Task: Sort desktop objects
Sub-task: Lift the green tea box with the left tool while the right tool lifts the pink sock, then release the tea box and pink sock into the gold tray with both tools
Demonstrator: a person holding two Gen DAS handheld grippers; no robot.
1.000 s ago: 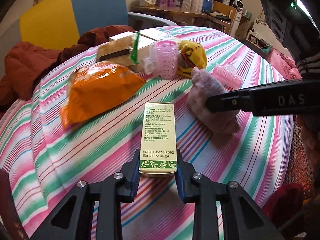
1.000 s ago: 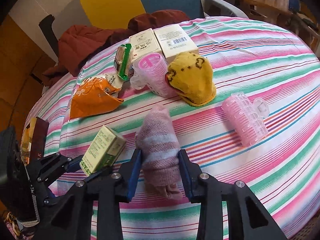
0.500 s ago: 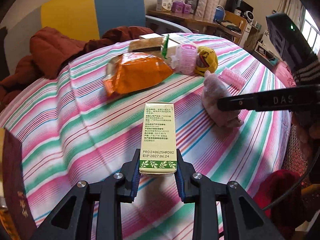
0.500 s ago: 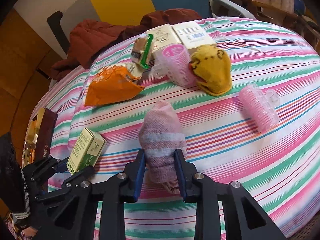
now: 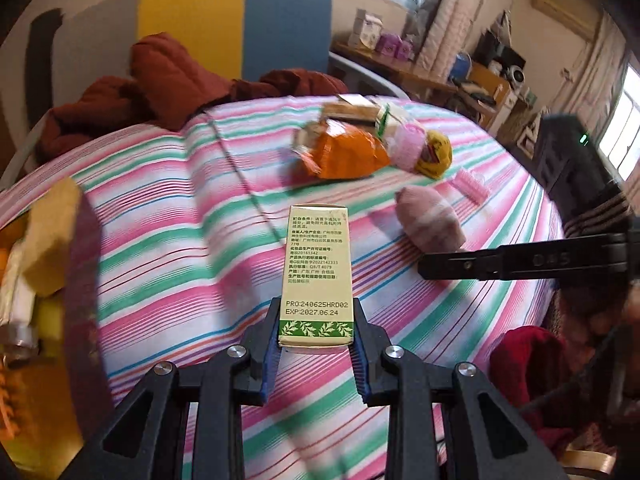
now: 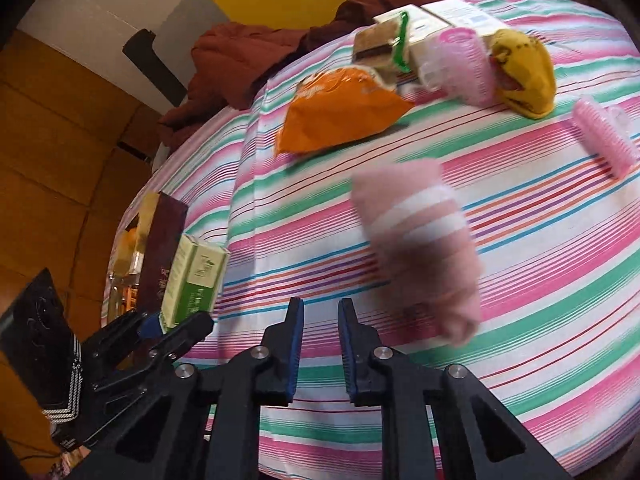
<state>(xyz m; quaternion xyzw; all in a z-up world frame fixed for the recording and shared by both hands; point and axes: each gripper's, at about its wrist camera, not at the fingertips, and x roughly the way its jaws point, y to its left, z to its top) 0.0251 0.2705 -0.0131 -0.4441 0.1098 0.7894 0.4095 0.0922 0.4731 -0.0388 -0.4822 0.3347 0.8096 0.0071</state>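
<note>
Green-and-cream box: a slim cardboard carton (image 5: 316, 272) printed with leaves is gripped at its near end by the left gripper (image 5: 316, 340), jaws clenched on both sides. It is being carried above the striped cloth, nearer the table's left edge than a second ago.
Pink sock: a rolled pink-and-white knitted sock (image 6: 424, 240) is seen lying on the cloth, blurred, just right of and beyond the right gripper (image 6: 319, 344). A second ago it sat between those jaws; now it has slipped out.
Right jaws: pulled nearly together on nothing, a narrow bare gap left between the blue pads.
Meaning: the sock grasp looks missed, so a fresh approach is judged necessary, while the carton's transfer is well under way.
Left edge: a dark maroon box (image 6: 162, 248) holding bottles has come into sight just beside the carton, probably its destination.
Striped tablecloth (image 6: 520, 320): pink, green and white, under everything.
Further back: an orange foil snack bag (image 6: 340, 116), a yellow knitted sock (image 6: 528, 76) and two pink plastic hair rollers (image 6: 464, 64) are left untouched, well apart from both grippers.
</note>
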